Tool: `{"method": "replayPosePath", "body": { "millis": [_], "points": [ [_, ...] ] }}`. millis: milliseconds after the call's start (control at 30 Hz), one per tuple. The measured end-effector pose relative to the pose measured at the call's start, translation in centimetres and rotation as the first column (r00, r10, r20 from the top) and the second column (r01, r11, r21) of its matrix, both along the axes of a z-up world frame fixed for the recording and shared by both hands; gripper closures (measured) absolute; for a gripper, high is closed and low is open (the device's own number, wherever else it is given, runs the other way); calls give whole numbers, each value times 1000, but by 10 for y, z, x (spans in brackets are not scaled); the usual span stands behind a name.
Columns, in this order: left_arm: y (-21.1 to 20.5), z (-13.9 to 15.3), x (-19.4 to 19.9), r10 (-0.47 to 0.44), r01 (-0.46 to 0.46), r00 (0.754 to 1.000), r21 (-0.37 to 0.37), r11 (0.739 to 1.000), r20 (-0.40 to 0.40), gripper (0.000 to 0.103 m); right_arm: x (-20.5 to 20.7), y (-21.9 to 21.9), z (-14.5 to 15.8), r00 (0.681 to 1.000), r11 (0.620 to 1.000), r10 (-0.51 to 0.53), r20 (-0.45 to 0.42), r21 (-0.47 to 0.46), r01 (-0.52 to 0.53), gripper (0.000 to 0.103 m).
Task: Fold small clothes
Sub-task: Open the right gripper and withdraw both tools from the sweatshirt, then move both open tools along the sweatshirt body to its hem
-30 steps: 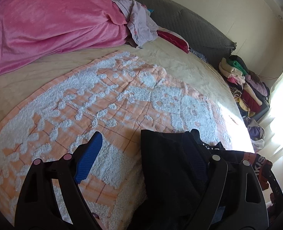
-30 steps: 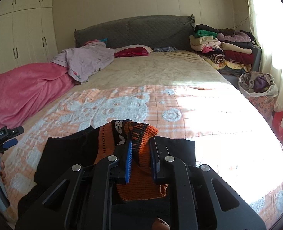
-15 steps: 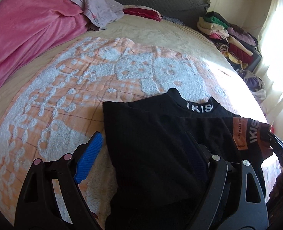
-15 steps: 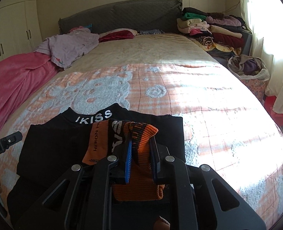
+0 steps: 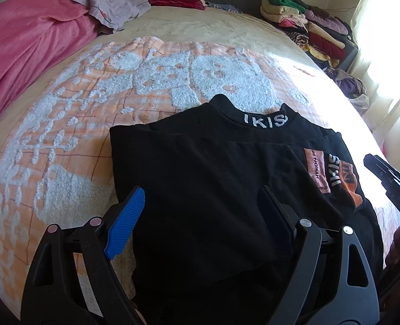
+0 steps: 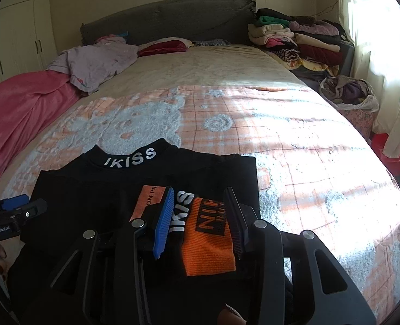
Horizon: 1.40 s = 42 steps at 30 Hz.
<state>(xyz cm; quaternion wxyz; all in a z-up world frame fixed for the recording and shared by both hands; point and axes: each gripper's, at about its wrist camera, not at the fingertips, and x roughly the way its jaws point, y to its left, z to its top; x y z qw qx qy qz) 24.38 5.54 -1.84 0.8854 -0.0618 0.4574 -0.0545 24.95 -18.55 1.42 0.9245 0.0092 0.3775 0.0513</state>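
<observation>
A small black top (image 5: 208, 178) with "IKISS" on its collar lies flat on the orange and white blanket (image 5: 72, 124), collar away from me. An orange cuffed sleeve (image 6: 208, 246) is folded onto its right side. My left gripper (image 5: 200, 214) is open, fingers astride the top's left part. My right gripper (image 6: 200, 219) is open, its fingers either side of the orange sleeve, which lies loose on the top (image 6: 105, 189). The right gripper shows at the right edge of the left wrist view (image 5: 389, 181); the left gripper shows at the left edge of the right wrist view (image 6: 10, 216).
A pink duvet (image 5: 24, 54) and a lilac garment (image 6: 91, 59) lie along the bed's left side. A red pillow (image 6: 164, 46) sits by the grey headboard (image 6: 167, 19). A stack of folded clothes (image 6: 300, 40) and a laundry basket (image 6: 348, 94) stand at the right.
The right gripper has opened and let go of the orange sleeve, which now lies on the top. The top has come down flat on the blanket. The left gripper stayed open.
</observation>
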Motion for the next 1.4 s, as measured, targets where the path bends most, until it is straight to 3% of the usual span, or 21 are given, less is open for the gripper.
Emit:
{"method": "replayPosePath", "body": {
  "millis": [100, 333, 633, 933, 967, 1067, 1400],
  "points": [
    [-6, -4, -1, -18, 18, 1000, 19, 1000, -22, 25, -3, 12, -5, 999, 999, 52, -13, -16, -52, 61],
    [-14, -16, -3, -38, 43, 997, 68, 997, -74, 25, -11, 36, -15, 989, 989, 143, -41, -32, -144, 60],
    [-13, -25, -3, -40, 48, 993, 73, 996, -110, 25, -13, 50, -18, 980, 980, 192, -51, -43, -194, 57],
    [-11, -26, -2, -41, 48, 992, 61, 997, -119, 25, -4, 29, -48, 979, 986, 116, -165, -100, -134, 54],
    [-11, -27, -2, -40, 48, 992, 60, 997, -119, 25, -3, 24, -53, 979, 987, 100, -175, -103, -119, 50],
    [-11, -27, -2, -42, 49, 992, 59, 997, -120, 25, -2, 11, -60, 979, 995, 94, -179, -22, -99, 47],
    [-11, -26, -2, -42, 50, 991, 57, 997, -124, 25, -8, 10, -51, 983, 997, 76, -165, -16, -79, 47]
  ]
}}
